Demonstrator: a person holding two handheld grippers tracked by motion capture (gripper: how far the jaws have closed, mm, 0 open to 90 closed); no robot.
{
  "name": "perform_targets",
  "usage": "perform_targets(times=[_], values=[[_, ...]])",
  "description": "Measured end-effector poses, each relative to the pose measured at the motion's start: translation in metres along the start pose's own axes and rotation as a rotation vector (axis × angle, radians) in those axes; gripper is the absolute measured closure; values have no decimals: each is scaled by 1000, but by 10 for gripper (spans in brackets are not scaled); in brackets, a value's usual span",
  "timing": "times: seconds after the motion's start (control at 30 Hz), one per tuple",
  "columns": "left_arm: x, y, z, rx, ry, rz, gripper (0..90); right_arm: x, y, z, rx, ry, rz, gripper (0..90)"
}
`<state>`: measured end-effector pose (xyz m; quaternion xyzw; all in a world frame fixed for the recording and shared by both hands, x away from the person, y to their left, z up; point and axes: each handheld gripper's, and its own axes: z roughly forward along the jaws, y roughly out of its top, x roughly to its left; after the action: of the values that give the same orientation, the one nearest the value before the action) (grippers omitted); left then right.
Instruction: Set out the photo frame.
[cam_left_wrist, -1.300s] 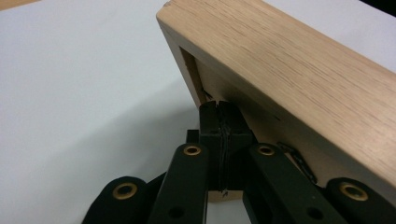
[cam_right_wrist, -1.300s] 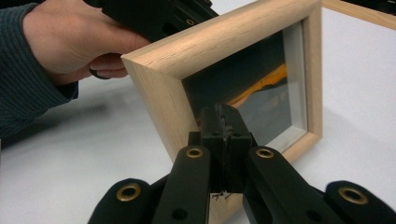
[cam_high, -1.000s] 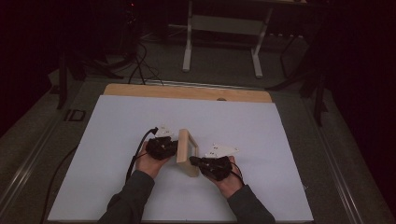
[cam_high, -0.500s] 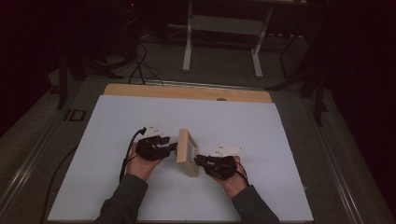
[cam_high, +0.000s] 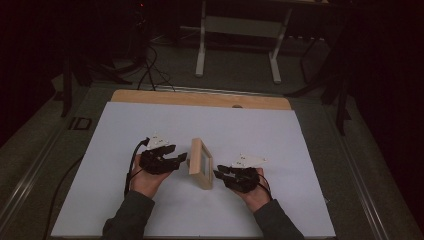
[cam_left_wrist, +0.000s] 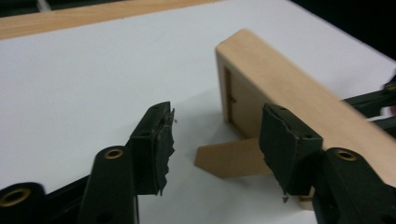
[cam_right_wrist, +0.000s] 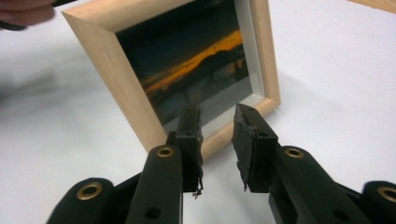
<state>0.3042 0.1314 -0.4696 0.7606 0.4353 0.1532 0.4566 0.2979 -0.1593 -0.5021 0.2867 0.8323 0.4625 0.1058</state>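
no brand or writing legible anywhere. left gripper (cam_high: 181, 159): i see its jaws apart, just opened wider, nothing between them, beside the frame's back. picture frame (cam_high: 201, 163): upright mid-sheet on the white table cover (cam_high: 115, 130); left gripper view shows its back stand (cam_left_wrist: 232, 158), right gripper view its sunset photo (cam_right_wrist: 196, 70). right gripper (cam_high: 218, 174): jaws apart, just opening, gripping nothing.
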Motion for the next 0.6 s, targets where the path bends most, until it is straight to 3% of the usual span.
perform_targets(times=[0.3, 0.6], values=[[-10, 5, -9, -40, -1, -37, 291, -7, -5, -6, 3, -17, 18, 693], [-29, 10, -9, -36, -12, -13, 208, -10, -7, -8, 0, -23, 25, 689]])
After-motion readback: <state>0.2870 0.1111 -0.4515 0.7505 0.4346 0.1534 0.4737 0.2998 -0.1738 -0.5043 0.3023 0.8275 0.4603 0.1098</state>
